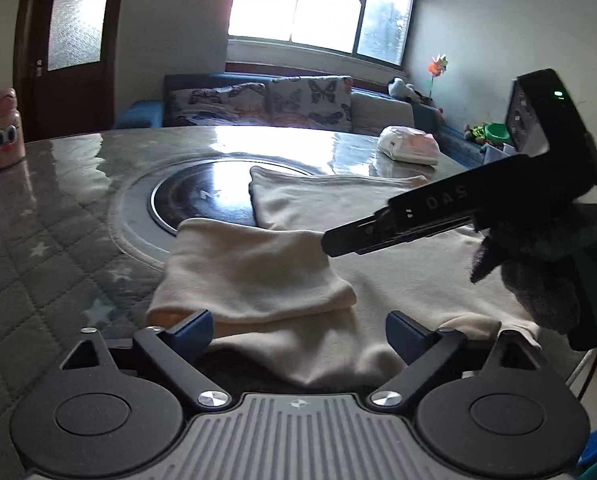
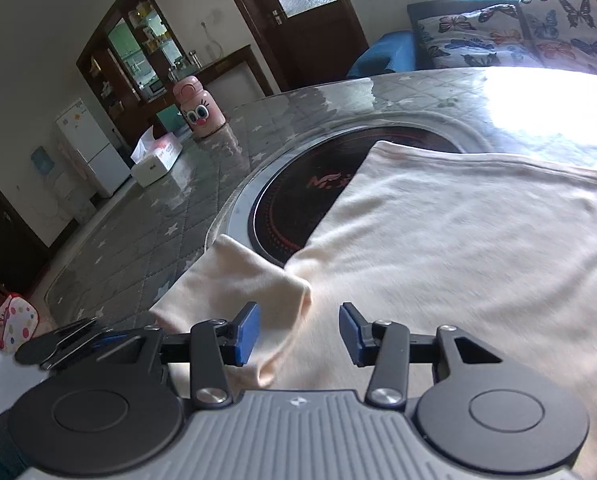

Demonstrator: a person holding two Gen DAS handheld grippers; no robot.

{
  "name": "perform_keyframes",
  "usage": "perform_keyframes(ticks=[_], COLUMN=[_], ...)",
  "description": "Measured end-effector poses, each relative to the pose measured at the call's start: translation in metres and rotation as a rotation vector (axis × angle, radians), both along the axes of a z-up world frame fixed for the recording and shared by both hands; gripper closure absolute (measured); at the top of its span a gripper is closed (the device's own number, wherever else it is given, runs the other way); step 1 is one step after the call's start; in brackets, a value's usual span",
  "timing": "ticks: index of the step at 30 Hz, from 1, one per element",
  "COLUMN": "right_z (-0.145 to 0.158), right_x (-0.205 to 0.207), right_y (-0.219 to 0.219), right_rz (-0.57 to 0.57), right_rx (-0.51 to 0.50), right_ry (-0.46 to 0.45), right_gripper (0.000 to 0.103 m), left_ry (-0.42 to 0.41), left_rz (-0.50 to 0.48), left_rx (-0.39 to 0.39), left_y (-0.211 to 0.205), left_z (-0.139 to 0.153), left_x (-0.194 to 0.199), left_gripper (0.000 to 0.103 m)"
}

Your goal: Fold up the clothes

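Observation:
A cream shirt lies spread on the round table, one sleeve folded over near the front. My left gripper hovers low at the near edge of the shirt, open, with nothing between its blue pads. The other gripper, held by a gloved hand, reaches in from the right above the cloth. In the right wrist view the shirt fills the right half and the sleeve lies just ahead. My right gripper is open above the sleeve's edge.
The table has a grey quilted star cover under glass and a dark round cooktop in its middle. A pink cartoon bottle and a white box stand at the far left, and a white packet lies at the back. A sofa is behind.

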State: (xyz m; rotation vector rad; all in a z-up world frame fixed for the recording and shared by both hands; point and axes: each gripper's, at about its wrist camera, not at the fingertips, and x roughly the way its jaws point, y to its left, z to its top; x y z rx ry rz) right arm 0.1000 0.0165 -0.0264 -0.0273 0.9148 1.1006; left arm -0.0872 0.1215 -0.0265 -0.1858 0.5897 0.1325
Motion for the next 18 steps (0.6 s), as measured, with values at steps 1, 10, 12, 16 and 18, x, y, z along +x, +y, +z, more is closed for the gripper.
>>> perform_keyframes(ticks=[1, 10, 12, 16, 18], right_z=[-0.001, -0.007, -0.002, 0.016, 0.028], right_x=[0.001, 0.003, 0.001, -0.003, -0.005], right_y=[0.005, 0.031, 0.028, 0.014, 0.004], right_rz=[0.004, 0.025, 0.024, 0.014, 0.005], right_rx=[-0.003, -0.026, -0.022, 0.000, 0.015], right_ry=[0.000, -0.025, -0.046, -0.115, -0.149], right_gripper=[0.059, 0.091, 0.095, 0.096, 0.096], left_ry=[0.000, 0.033, 0.039, 0.048, 0.044], left_rz=[-0.005, -0.005, 0.003, 0.032, 0.056], left_rx=[0.003, -0.055, -0.064, -0.043, -0.024], left_y=[-0.001, 0.001, 0.002, 0.002, 0.000], left_z=[0.000, -0.010, -0.011, -0.011, -0.011], left_x=[-0.001, 0.000, 0.001, 0.002, 0.003], left_gripper=[0.000, 0.000, 0.000, 0.000, 0.000])
